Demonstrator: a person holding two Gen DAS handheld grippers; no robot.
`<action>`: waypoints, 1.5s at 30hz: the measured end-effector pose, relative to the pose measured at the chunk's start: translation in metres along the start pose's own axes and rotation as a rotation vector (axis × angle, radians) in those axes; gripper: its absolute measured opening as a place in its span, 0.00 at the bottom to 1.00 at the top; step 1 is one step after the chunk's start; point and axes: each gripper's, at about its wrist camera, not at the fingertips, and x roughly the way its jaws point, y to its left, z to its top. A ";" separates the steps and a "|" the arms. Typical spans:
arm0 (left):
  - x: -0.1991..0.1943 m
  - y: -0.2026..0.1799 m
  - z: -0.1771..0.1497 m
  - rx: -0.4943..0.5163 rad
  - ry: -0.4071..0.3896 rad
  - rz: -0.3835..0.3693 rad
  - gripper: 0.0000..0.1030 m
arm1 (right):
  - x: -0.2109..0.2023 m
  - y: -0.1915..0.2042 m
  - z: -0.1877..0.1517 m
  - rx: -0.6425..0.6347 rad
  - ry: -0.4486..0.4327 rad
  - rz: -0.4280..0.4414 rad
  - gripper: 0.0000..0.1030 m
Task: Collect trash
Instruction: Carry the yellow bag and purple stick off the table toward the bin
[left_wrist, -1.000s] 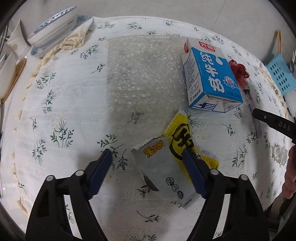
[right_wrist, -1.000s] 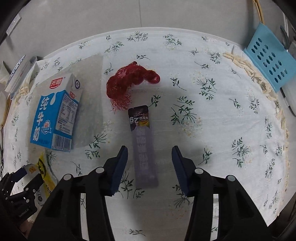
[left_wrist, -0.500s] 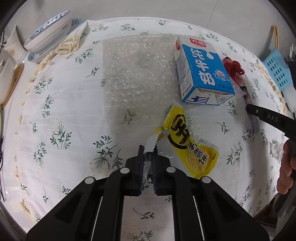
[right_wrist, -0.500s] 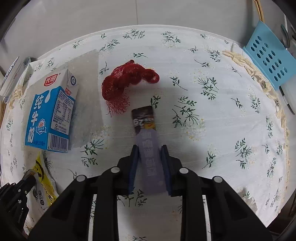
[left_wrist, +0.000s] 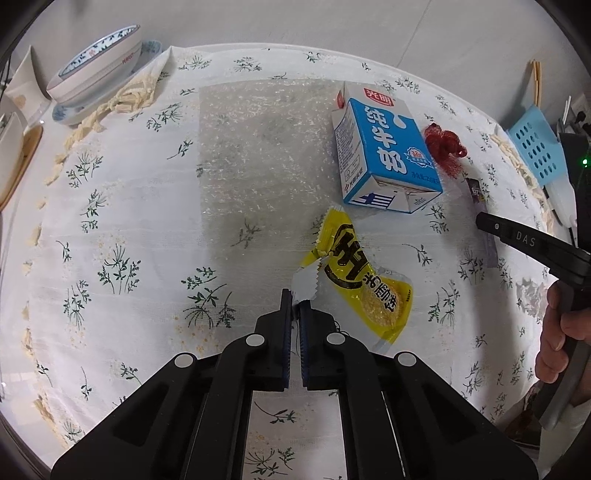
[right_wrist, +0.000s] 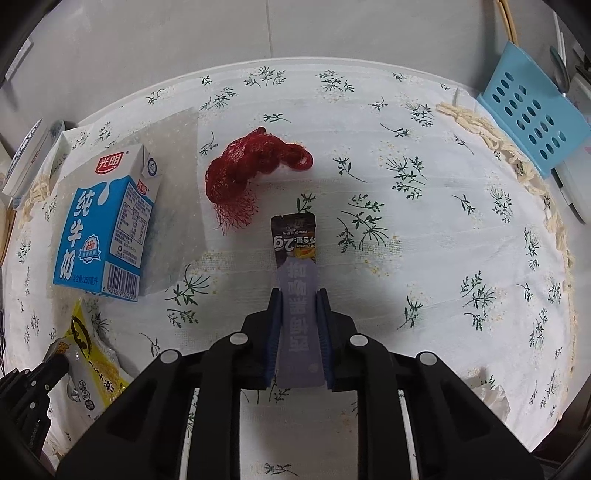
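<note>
We see a matt woven tablecloth (left_wrist: 122, 206) under a glossy clear bubble-wrap sheet (left_wrist: 258, 147). At 1 o'clock lies the smooth printed-card milk carton (left_wrist: 380, 147); we note glossy film on the yellow wrapper (left_wrist: 354, 273) and the red mesh net (right_wrist: 251, 170).

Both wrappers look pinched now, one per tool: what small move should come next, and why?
Probably lift both straight up. The left tool is shut on the silver wrapper, the right tool on the grey sachet, and both pieces still lie on the tablecloth. The yellow packet overlaps the silver one, so rise slowly.
</note>
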 end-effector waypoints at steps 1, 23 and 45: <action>-0.001 0.000 0.000 0.001 -0.001 -0.002 0.03 | -0.002 -0.001 -0.001 0.003 -0.002 0.003 0.17; -0.053 -0.011 -0.021 0.006 -0.064 -0.053 0.02 | -0.049 -0.019 -0.027 0.014 -0.068 0.025 0.17; -0.094 -0.052 -0.046 0.056 -0.125 -0.094 0.02 | -0.121 -0.047 -0.084 0.034 -0.148 0.035 0.17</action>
